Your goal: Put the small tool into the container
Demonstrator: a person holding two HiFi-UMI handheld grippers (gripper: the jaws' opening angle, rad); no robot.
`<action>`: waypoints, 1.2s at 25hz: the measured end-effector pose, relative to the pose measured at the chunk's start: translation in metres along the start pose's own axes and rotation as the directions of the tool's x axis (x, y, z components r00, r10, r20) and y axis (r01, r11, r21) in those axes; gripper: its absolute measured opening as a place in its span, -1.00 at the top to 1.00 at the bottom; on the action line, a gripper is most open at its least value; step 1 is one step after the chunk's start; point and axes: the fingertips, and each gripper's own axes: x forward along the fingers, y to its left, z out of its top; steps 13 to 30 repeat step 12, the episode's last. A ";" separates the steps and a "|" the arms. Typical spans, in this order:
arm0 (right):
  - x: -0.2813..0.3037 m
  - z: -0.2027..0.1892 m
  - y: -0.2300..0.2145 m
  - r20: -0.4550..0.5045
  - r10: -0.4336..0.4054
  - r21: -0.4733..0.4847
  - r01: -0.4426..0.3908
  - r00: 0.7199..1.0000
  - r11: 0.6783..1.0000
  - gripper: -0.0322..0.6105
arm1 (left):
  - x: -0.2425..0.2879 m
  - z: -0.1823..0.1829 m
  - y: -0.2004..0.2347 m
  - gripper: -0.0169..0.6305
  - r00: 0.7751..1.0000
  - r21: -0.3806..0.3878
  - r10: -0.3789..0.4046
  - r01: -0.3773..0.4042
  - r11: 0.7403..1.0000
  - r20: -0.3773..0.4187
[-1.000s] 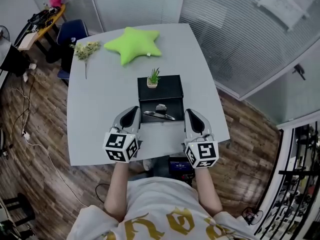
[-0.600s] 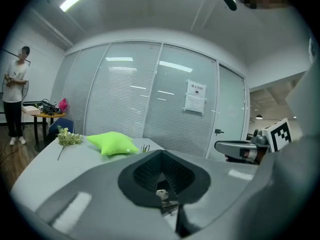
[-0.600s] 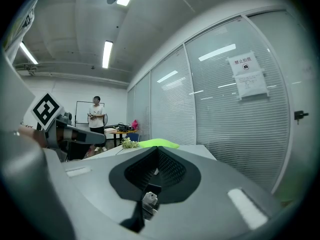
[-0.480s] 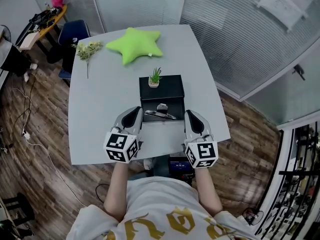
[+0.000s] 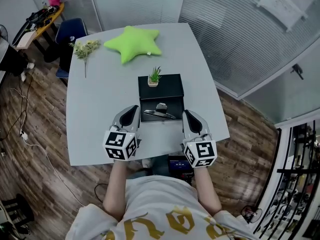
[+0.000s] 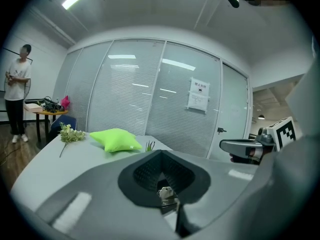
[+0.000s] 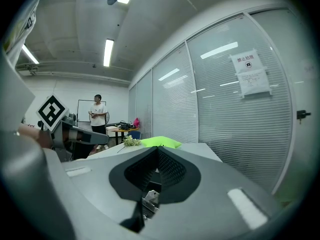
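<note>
A black box (image 5: 161, 88) stands at the middle of the grey table (image 5: 97, 111). On its near half lies a slim dark and silver tool (image 5: 160, 115), with a small round silver piece (image 5: 161, 106) just behind it. I cannot tell whether that half is an open tray or a lid. My left gripper (image 5: 132, 114) rests just left of the box's near corner, my right gripper (image 5: 189, 117) just right of it. Both are shut and hold nothing. In the left gripper view (image 6: 160, 156) and the right gripper view (image 7: 159, 154) the jaws meet over the tabletop.
A small potted plant (image 5: 153, 77) stands on the box's far half. A green star cushion (image 5: 133, 44) and a flower sprig (image 5: 86, 49) lie at the table's far side. A blue chair (image 5: 67, 34) is beyond the far left corner. A person (image 6: 17, 84) stands well off.
</note>
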 end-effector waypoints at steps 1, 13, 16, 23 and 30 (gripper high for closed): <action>0.000 -0.001 0.000 -0.003 0.001 0.000 -0.001 1.000 1.000 0.82 | 0.000 0.000 0.000 0.94 1.000 -0.006 -0.009 0.009 1.000 0.002; 0.001 -0.006 0.000 -0.023 -0.005 0.006 0.005 1.000 1.000 0.82 | 0.006 0.003 -0.001 0.94 0.996 -0.070 -0.081 0.084 0.994 0.041; 0.001 -0.006 0.000 -0.023 -0.005 0.006 0.005 1.000 1.000 0.82 | 0.006 0.003 -0.001 0.94 0.996 -0.070 -0.081 0.084 0.994 0.041; 0.001 -0.006 0.000 -0.023 -0.005 0.006 0.005 1.000 1.000 0.82 | 0.006 0.003 -0.001 0.94 0.996 -0.070 -0.081 0.084 0.994 0.041; 0.001 -0.006 0.000 -0.023 -0.005 0.006 0.005 1.000 1.000 0.82 | 0.006 0.003 -0.001 0.94 0.996 -0.070 -0.081 0.084 0.994 0.041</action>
